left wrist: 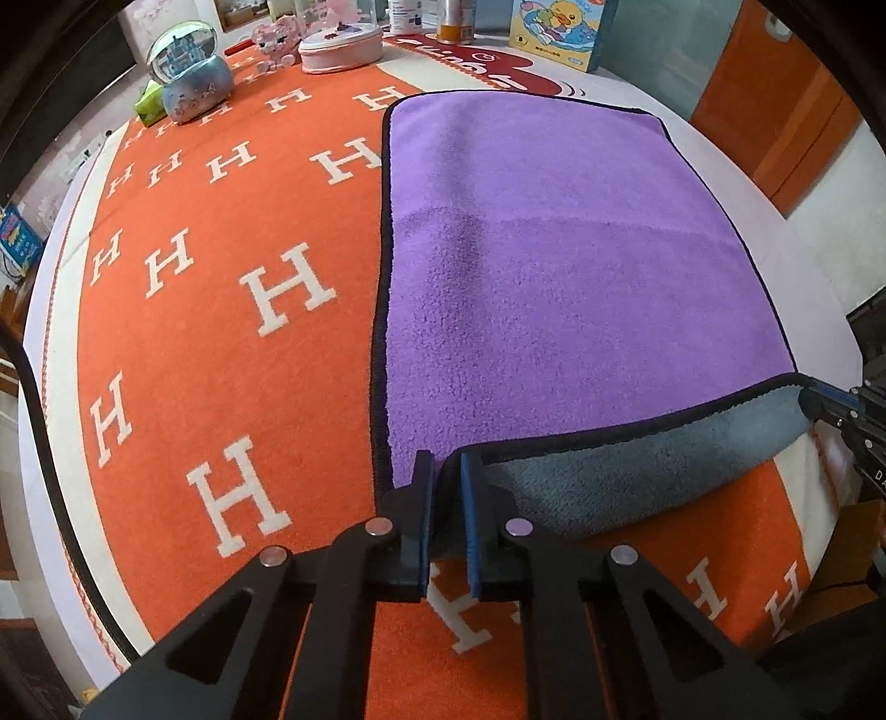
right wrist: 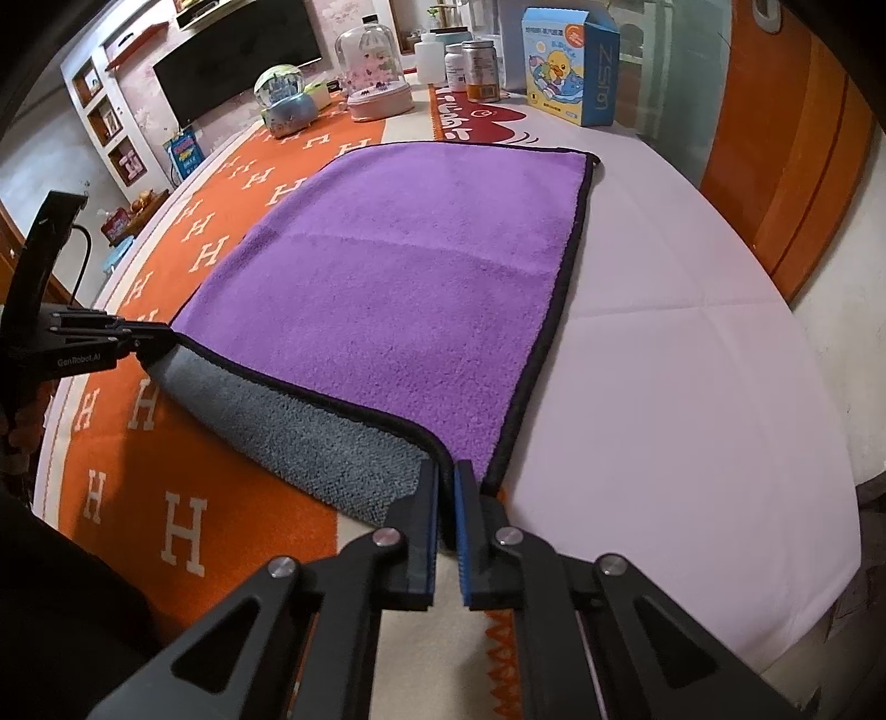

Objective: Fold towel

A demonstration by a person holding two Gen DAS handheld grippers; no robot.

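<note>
A purple towel [left wrist: 554,266] with a grey underside and black hem lies spread on the table; it also shows in the right wrist view [right wrist: 398,299]. My left gripper [left wrist: 446,465] is shut on the towel's near left corner, lifted so the grey underside [left wrist: 620,471] shows. My right gripper [right wrist: 447,471] is shut on the near right corner; it also shows at the right edge of the left wrist view [left wrist: 825,407]. The near edge hangs raised between the two grippers. The left gripper appears at the left of the right wrist view [right wrist: 144,343].
An orange cloth with white H letters [left wrist: 221,332] covers the table's left part, a pale cloth [right wrist: 692,387] the right. At the far edge stand a snow globe [left wrist: 188,72], a pink tin [left wrist: 340,47], bottles [right wrist: 479,63] and a duck-print box [right wrist: 570,66].
</note>
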